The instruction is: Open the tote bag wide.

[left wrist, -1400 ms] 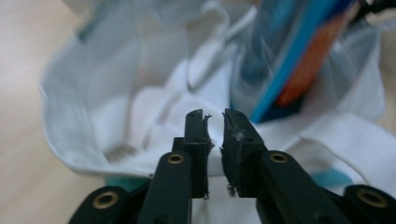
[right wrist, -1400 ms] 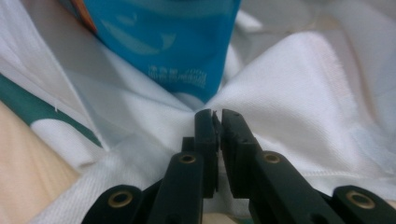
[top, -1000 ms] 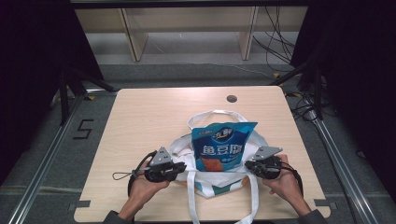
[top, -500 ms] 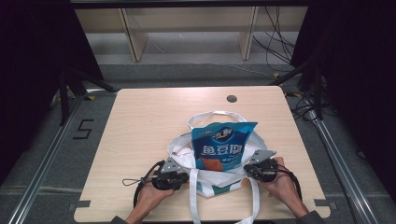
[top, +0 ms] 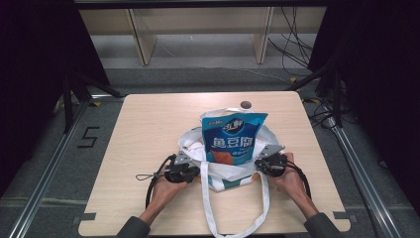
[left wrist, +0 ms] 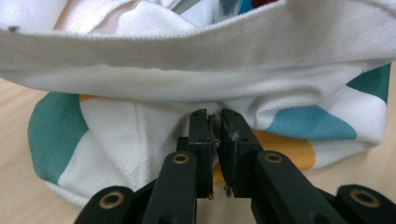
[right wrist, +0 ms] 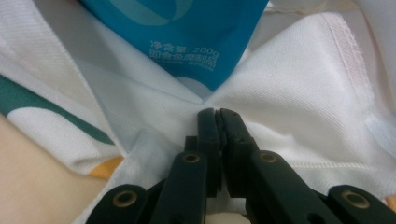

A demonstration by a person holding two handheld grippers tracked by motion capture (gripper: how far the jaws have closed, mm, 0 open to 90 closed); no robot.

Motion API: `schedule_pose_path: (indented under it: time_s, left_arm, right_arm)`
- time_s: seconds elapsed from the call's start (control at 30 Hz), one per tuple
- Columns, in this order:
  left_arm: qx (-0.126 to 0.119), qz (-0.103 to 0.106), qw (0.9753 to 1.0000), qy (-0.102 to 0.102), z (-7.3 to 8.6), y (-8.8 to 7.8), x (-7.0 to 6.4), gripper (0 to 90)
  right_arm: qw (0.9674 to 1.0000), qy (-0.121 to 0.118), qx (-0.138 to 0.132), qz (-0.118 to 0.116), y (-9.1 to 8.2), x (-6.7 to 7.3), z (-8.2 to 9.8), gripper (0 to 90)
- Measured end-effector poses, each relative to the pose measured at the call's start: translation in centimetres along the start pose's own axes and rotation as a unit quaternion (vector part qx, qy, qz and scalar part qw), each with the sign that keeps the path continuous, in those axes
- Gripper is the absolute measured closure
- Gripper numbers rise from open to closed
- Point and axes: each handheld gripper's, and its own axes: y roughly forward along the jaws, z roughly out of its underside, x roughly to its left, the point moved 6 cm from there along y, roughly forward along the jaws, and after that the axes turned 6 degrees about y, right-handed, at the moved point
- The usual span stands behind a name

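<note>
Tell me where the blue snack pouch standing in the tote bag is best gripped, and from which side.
Probably its flat top edge, from above. The snack pouch stands upright with its upper half clear of the tote bag, while its lower part is wrapped in cloth. Both sides are occupied: the left tongs and right tongs are each shut on the bag's fabric there.

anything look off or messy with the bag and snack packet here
Nothing spilled or torn. The blue snack packet stands tall out of the cloth bag, well above its slumped, crumpled rim. Left tool and right tool each pinch the bag's fabric on opposite sides.
</note>
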Motion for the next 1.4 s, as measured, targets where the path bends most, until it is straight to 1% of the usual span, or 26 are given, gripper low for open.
schedule_pose_path:
  time_s: [0.1,0.13,0.17,0.2,0.23,0.3,0.33,0.4,0.47,0.5,0.53,0.6,0.63,0.67,0.73,0.77,0.8,0.87,1.0,1.03,1.1,1.23,1.27,1.33,1.37,1.4]
  left_arm:
    - [0.001,-0.008,0.9999,0.010,-0.3,0.4,0.8,82.0]
    - [0.000,-0.008,0.9999,0.010,-0.4,0.4,1.0,82.0]
    - [-0.003,-0.011,0.9999,-0.001,-0.5,0.6,1.2,82.0]
    - [-0.003,-0.015,0.9999,0.000,-0.6,0.7,1.4,82.0]
    - [-0.002,-0.016,0.9998,0.011,-0.7,0.8,1.6,82.0]
    - [-0.002,-0.019,0.9998,0.008,-0.9,1.0,1.9,82.0]
    - [-0.006,-0.023,0.9997,-0.002,-0.9,1.2,2.0,81.9]
    - [-0.006,-0.023,0.9997,0.001,-0.9,1.1,2.2,81.8]
    - [-0.008,-0.019,0.9998,0.001,-0.9,1.2,2.2,81.3]
    - [-0.009,-0.017,0.9998,-0.001,-0.9,1.1,2.2,81.0]
    - [-0.009,-0.015,0.9998,-0.004,-0.9,1.1,2.1,80.4]
    - [-0.012,-0.011,0.9999,-0.002,-1.0,1.1,2.2,79.6]
    - [-0.014,-0.009,0.9998,-0.005,-1.0,1.1,2.2,79.1]
    - [-0.013,-0.008,0.9999,-0.007,-1.0,1.0,2.2,78.6]
    - [-0.018,-0.009,0.9997,-0.010,-1.1,0.8,2.2,75.8]
    - [-0.025,-0.009,0.9996,-0.011,-1.2,0.6,2.2,74.8]
    - [-0.024,-0.008,0.9997,-0.005,-1.3,0.2,2.3,71.7]
    - [-0.029,-0.008,0.9995,-0.010,-1.4,0.1,2.3,69.1]
    - [-0.033,0.002,0.9994,-0.013,-1.4,-1.0,2.0,63.9]
    - [-0.041,0.002,0.9991,-0.013,-1.4,-1.8,2.1,61.9]
    - [-0.038,0.003,0.9992,-0.011,-1.3,-2.2,2.2,59.1]
    - [-0.042,0.004,0.9988,-0.024,-1.1,-3.4,2.1,53.3]
    - [-0.050,0.001,0.9982,-0.033,-1.1,-3.6,2.0,53.3]
    - [-0.045,0.001,0.9986,-0.029,-1.0,-4.1,1.8,50.9]
    - [-0.056,-0.001,0.9977,-0.039,-1.1,-4.0,1.5,49.8]
    - [-0.047,0.000,0.9985,-0.029,-0.9,-4.3,1.5,48.6]
  right_arm:
    - [1.0000,0.004,0.003,0.004,0.8,-0.6,-0.9,87.8]
    - [0.9999,0.008,-0.004,0.009,1.0,-0.8,-1.1,87.8]
    - [0.9999,0.013,-0.006,0.005,1.3,-1.1,-1.3,87.8]
    - [0.9999,0.013,-0.006,0.005,1.3,-1.1,-1.3,87.8]
    - [0.9998,0.015,-0.010,0.005,1.5,-1.3,-1.4,87.8]
    - [0.9998,0.018,-0.005,0.003,1.6,-1.5,-1.6,87.1]
    - [0.9997,0.021,-0.007,0.004,1.7,-1.6,-1.7,87.1]
    - [0.9994,0.029,-0.015,0.008,1.9,-1.7,-1.8,86.7]
    - [0.9997,0.022,-0.012,0.004,1.8,-1.9,-1.8,85.3]
    - [0.9995,0.024,-0.021,0.003,1.9,-2.0,-1.8,84.0]
    - [0.9992,0.037,-0.012,0.000,1.6,-2.0,-1.7,83.0]
    - [0.9984,0.050,-0.026,0.002,1.7,-2.2,-1.8,82.0]
    - [0.9984,0.054,-0.018,-0.005,1.6,-2.2,-1.7,81.5]
    - [0.9980,0.056,-0.028,-0.002,1.7,-2.3,-1.7,81.0]
    - [0.9980,0.059,-0.022,-0.007,1.2,-2.3,-1.7,79.4]
    - [0.9970,0.066,-0.042,0.000,1.4,-2.3,-1.9,79.0]
    - [0.9976,0.061,-0.032,-0.004,0.7,-2.5,-1.9,78.1]
    - [0.9976,0.061,-0.032,-0.005,0.5,-2.6,-1.9,77.2]
    - [0.9950,0.085,-0.052,-0.003,-0.9,-3.0,-2.1,74.7]
    - [0.9945,0.076,-0.072,0.005,-1.2,-3.4,-2.3,72.6]
    - [0.9937,0.078,-0.080,0.003,-1.9,-3.6,-2.4,72.0]
    - [0.9929,0.078,-0.089,0.007,-2.6,-3.8,-2.4,69.0]
    - [0.9923,0.085,-0.090,0.005,-2.8,-3.7,-2.5,68.0]
    - [0.9912,0.091,-0.096,0.007,-3.1,-3.4,-2.4,65.4]
    - [0.9921,0.083,-0.094,0.008,-3.3,-3.5,-2.4,63.8]
    - [0.9921,0.082,-0.095,0.010,-3.4,-3.4,-2.4,62.0]
